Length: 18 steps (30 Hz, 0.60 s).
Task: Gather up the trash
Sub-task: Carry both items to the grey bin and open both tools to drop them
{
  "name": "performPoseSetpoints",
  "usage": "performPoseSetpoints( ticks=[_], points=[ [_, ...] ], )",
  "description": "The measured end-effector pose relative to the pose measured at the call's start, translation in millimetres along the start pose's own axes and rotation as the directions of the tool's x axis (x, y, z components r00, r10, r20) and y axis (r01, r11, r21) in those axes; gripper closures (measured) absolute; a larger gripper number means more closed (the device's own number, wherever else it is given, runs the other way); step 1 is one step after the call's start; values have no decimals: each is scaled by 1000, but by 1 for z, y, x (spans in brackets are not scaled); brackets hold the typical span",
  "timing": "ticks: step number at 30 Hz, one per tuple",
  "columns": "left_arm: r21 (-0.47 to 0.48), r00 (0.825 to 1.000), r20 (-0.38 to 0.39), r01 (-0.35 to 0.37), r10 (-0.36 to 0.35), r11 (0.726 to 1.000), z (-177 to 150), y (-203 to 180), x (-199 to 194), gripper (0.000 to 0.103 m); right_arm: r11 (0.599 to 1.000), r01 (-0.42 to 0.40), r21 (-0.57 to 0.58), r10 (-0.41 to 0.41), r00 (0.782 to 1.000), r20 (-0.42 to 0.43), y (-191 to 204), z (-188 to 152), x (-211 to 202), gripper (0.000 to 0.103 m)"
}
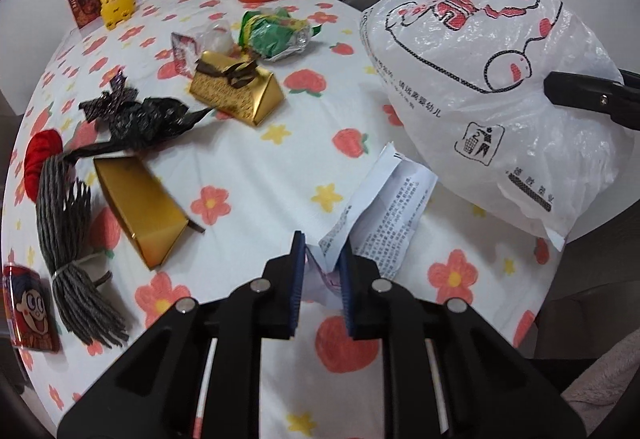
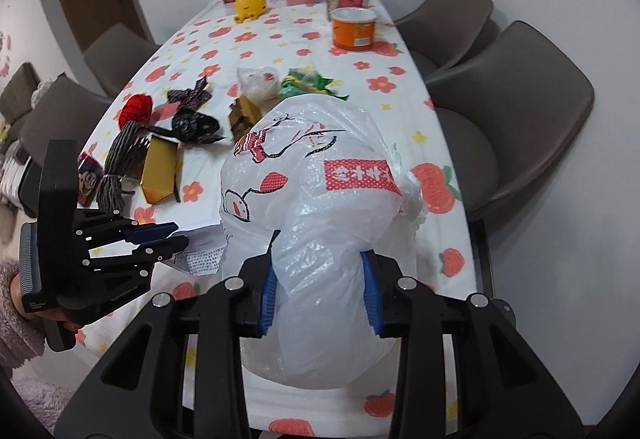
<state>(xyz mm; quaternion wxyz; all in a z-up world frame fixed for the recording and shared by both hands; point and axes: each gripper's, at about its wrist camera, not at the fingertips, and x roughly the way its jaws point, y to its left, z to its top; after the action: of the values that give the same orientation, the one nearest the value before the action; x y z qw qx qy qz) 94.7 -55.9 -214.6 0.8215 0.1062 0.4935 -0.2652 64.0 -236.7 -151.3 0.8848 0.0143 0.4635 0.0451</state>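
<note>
- We tilt the left gripper (image 1: 323, 271) steeply down over the flowered tablecloth (image 1: 256, 167), its blue pads pinched narrow on a crumpled printed paper (image 1: 384, 215) (one corner caught between them).
- We hold the right gripper (image 2: 320, 279) angled down too, jaws clamped on the bunched white plastic bag (image 2: 316, 179), which sits near the table's front edge, right of the paper.
- A fuzzy sleeve (image 2: 16, 303) shows behind the left tool.
- More trash lies further along the table: gold boxes (image 1: 140, 215), black wrapper (image 1: 140, 119), green packet (image 1: 272, 31).
</note>
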Motion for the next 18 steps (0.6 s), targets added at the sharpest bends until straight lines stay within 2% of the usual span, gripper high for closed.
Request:
performPoseSetpoints(
  ticks=[5, 10, 18],
  points=[
    [102, 998, -3, 65, -65, 993, 27, -37, 12, 86, 985, 105, 137, -109, 994, 18, -49, -24, -25, 69],
    [213, 993, -21, 117, -115, 970, 54, -93, 28, 86, 938, 199, 283, -209, 978, 4, -109, -64, -51, 69],
    [348, 982, -43, 187, -183, 919, 96, -233, 64, 86, 856, 277, 437, -293, 956, -33, -214, -134, -80, 69]
  ],
)
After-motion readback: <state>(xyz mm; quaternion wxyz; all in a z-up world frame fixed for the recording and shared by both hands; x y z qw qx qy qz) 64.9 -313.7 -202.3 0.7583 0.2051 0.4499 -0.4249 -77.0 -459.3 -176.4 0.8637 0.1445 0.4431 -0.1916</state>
